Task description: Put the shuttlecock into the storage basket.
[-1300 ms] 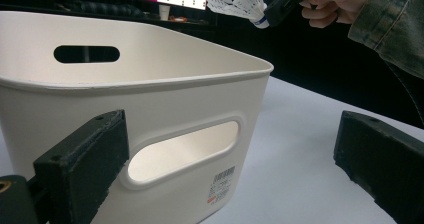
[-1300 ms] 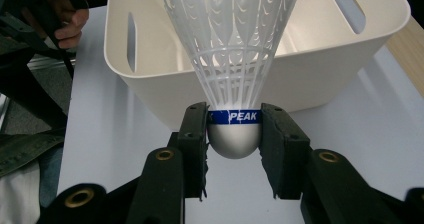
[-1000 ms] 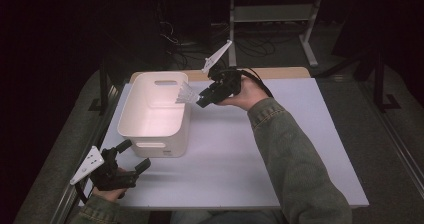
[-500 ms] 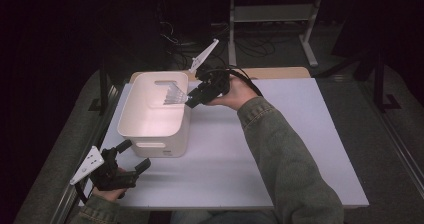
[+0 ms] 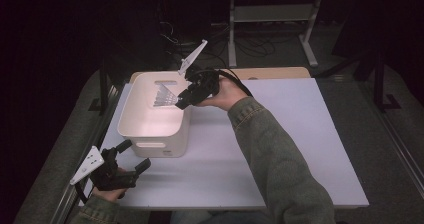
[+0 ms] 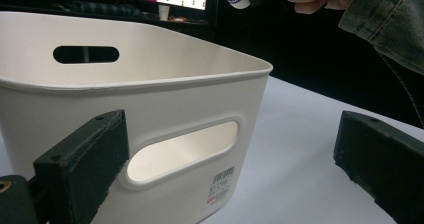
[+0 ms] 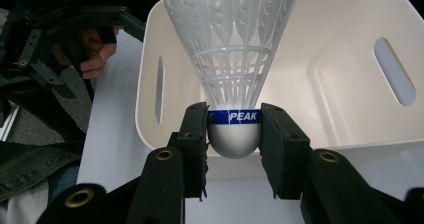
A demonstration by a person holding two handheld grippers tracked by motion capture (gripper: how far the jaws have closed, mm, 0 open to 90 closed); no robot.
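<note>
The right gripper point(image 5: 176, 103) pinched a white shuttlecock point(image 7: 234, 134) by its rounded cork, jaws pressed on either side at the blue band, skirt pointing away over the bin point(image 5: 145, 126). It hung above the bin's far right rim, the shuttlecock over the open inside. The left gripper point(image 5: 134, 156) sat just in front of the bin's near wall, jaws spread wide with nothing between them

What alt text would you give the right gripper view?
The right gripper clamps a white plastic shuttlecock by its rounded base, skirt pointing away, over the open white bin. The left gripper shows farther off, beside the bin.
</note>
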